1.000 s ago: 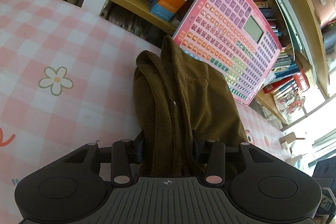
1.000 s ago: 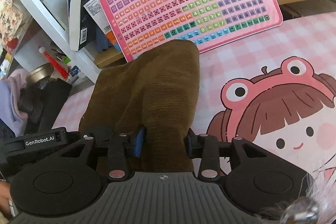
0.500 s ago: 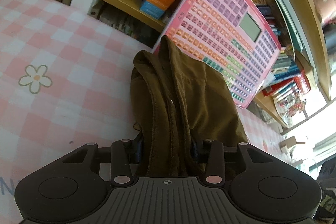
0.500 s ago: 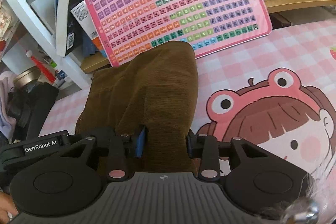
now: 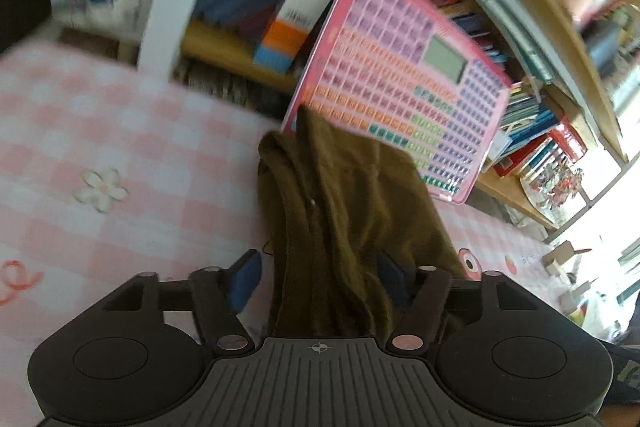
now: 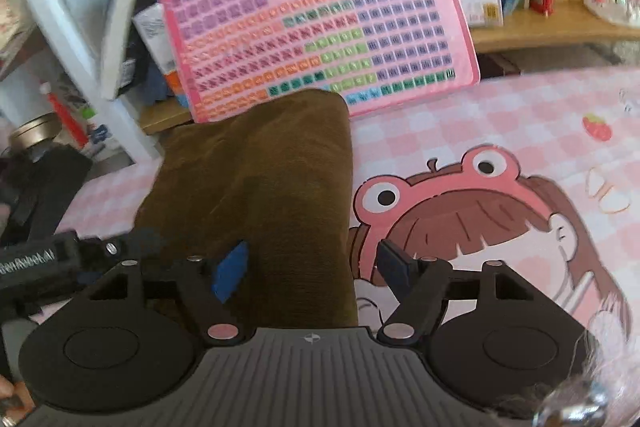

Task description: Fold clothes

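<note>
- The left gripper [image 5: 318,273] stands wide apart, the brown garment [image 5: 344,211] bunched loosely between its fingers on the pink checked cloth [image 5: 120,131].
- The right gripper [image 6: 314,263] is likewise spread wide over the garment's folded edge, below the pink keyboard toy [image 6: 320,27].

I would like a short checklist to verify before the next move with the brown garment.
1. Left gripper released: ok, jaws apart.
2. Right gripper released: ok, jaws apart.
3. Brown garment lying on the pink checked cover: ok.
4. Fabric free of the fingers: cannot tell, cloth lies between both pairs.
5. Fold neat: not ok, the left wrist view shows bunched layers.
6. Pink keyboard toy not touched: cannot tell.
</note>
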`<action>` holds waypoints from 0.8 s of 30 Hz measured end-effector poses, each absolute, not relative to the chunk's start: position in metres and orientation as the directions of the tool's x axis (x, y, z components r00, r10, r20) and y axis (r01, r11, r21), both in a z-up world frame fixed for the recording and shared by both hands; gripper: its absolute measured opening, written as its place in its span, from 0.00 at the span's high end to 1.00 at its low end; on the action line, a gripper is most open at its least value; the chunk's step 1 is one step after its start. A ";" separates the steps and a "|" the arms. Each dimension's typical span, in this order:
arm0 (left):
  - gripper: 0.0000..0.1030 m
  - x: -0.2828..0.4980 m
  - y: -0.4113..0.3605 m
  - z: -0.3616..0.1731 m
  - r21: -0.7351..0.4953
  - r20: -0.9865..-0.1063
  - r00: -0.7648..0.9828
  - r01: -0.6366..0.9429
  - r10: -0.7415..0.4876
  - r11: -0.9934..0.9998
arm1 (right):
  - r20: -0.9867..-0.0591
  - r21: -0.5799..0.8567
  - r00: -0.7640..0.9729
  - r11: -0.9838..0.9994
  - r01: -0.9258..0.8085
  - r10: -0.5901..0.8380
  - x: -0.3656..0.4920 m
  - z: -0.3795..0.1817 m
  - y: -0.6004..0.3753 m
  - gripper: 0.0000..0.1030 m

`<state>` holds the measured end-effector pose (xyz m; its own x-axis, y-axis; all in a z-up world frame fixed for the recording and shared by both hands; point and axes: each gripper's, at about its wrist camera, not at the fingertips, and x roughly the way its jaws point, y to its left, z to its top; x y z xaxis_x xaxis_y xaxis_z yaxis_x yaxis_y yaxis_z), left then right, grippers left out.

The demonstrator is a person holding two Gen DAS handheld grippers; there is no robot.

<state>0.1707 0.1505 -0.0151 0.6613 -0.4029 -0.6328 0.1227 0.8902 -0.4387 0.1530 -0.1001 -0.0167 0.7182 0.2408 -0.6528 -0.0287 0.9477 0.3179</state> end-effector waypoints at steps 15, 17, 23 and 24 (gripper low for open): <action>0.14 0.051 0.112 0.011 -0.105 -0.627 0.770 0.069 -0.120 0.992 | -0.615 0.108 0.780 0.992 -0.066 0.118 0.043 0.002 -0.105 0.23; 0.14 0.040 0.107 0.009 -0.086 -0.636 0.766 0.056 -0.098 0.995 | -0.623 0.116 0.774 0.992 -0.054 0.115 0.031 0.000 -0.109 0.22; 0.09 0.019 0.089 0.008 -0.029 -0.646 0.761 0.060 -0.065 0.998 | -0.644 0.090 0.757 0.993 -0.075 0.116 0.015 -0.004 -0.110 0.15; 0.08 0.016 0.086 0.008 -0.019 -0.646 0.761 0.063 -0.061 0.998 | -0.645 0.086 0.755 0.993 -0.080 0.117 0.013 -0.004 -0.110 0.14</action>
<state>0.0160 0.0858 0.0083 0.7612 -0.0607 -0.6457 0.0635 0.9978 -0.0190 0.0135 -0.1102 -0.0043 0.7551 0.1167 -0.6452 -0.0798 0.9931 0.0862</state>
